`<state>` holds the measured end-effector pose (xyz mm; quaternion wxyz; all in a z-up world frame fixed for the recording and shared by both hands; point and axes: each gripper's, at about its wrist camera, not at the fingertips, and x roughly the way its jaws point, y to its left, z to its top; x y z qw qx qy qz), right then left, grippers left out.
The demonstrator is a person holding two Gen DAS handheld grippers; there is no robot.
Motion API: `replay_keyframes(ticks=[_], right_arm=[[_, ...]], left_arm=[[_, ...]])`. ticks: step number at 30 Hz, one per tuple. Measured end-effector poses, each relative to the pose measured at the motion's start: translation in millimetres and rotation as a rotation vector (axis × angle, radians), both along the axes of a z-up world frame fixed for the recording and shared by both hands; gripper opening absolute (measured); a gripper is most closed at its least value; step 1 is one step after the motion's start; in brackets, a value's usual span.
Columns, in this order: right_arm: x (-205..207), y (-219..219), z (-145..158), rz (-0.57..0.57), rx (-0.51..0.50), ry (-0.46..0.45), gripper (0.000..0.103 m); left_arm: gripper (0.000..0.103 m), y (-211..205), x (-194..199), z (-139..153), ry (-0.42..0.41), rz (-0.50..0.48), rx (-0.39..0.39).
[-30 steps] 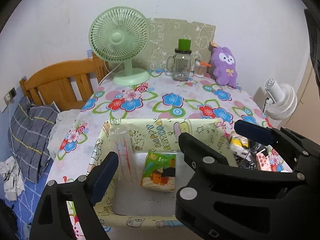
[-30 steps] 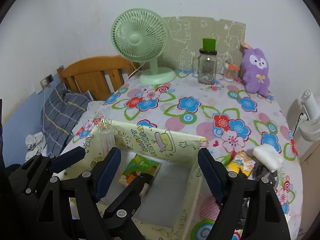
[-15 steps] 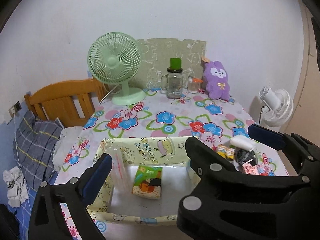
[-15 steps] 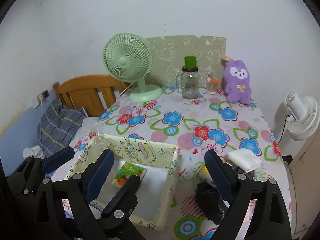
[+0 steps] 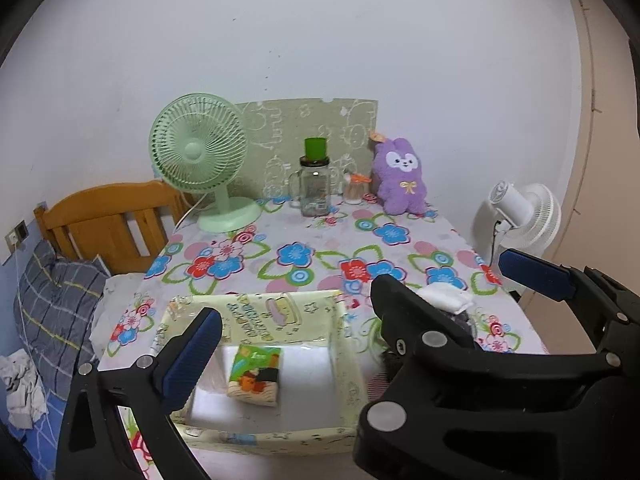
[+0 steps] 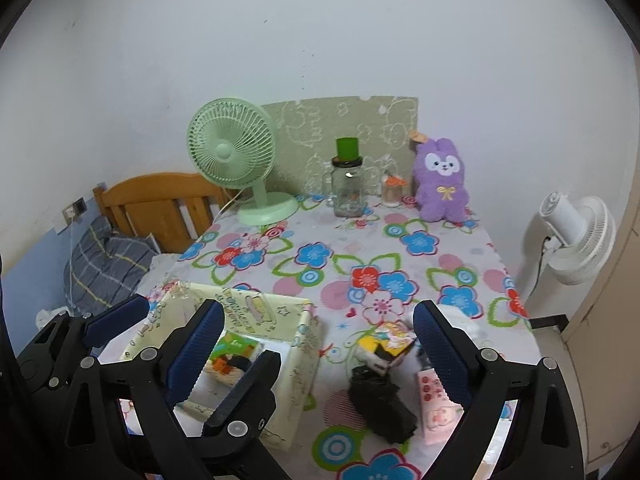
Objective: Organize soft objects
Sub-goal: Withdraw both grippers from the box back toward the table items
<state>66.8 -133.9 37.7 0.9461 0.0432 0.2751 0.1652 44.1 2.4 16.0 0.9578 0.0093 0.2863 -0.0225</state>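
Observation:
A yellow cartoon-print fabric box (image 5: 260, 316) (image 6: 240, 312) sits at the table's near left corner. A green tissue pack (image 5: 256, 376) (image 6: 230, 356) lies inside it. To the right of the box lie a yellow pack (image 6: 386, 344), a black soft bundle (image 6: 380, 404), a pink pack (image 6: 434, 404) and a white pack (image 5: 444, 296). My left gripper (image 5: 356, 288) hangs wide open above the box with nothing between its fingers. My right gripper (image 6: 318, 308) is close beside it, its jaws opening and nothing between them. A purple plush (image 6: 440, 184) stands at the back.
A green fan (image 5: 200, 160), a glass jar with a green lid (image 5: 314, 188) and a small jar (image 5: 354, 190) stand at the back of the flowered table (image 5: 320, 240). A white fan (image 6: 576, 232) stands off the right edge. A wooden headboard (image 6: 160, 204) and plaid pillow (image 5: 56, 300) lie left.
Both grippers have drawn back and up from the box, and their jaws have spread wider. The green tissue pack stays in the box.

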Motion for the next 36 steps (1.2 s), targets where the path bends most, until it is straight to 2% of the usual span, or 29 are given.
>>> replay_keyframes(ticks=[8,19,24,36], right_arm=[[-8.9,-21.3,-0.8,-0.057,-0.018,-0.013,0.097],[-20.9,-54.9,-14.1,-0.126,-0.011,-0.016,0.098],[-25.2,-68.3,-22.0,-0.164,-0.025,-0.007,0.098],[-27.4,-94.3,-52.8,-0.185,-0.037,0.038,0.097]], left_arm=[[0.103,-21.1,-4.2,-1.8,-0.017,-0.056,-0.015],[0.103,-56.9,-10.2,-11.2,-0.014,-0.124,0.002],[0.102,-68.7,-12.3,-18.3,-0.013,-0.14,-0.013],[0.098,-98.7,-11.6,-47.5,0.043,-0.21,-0.023]])
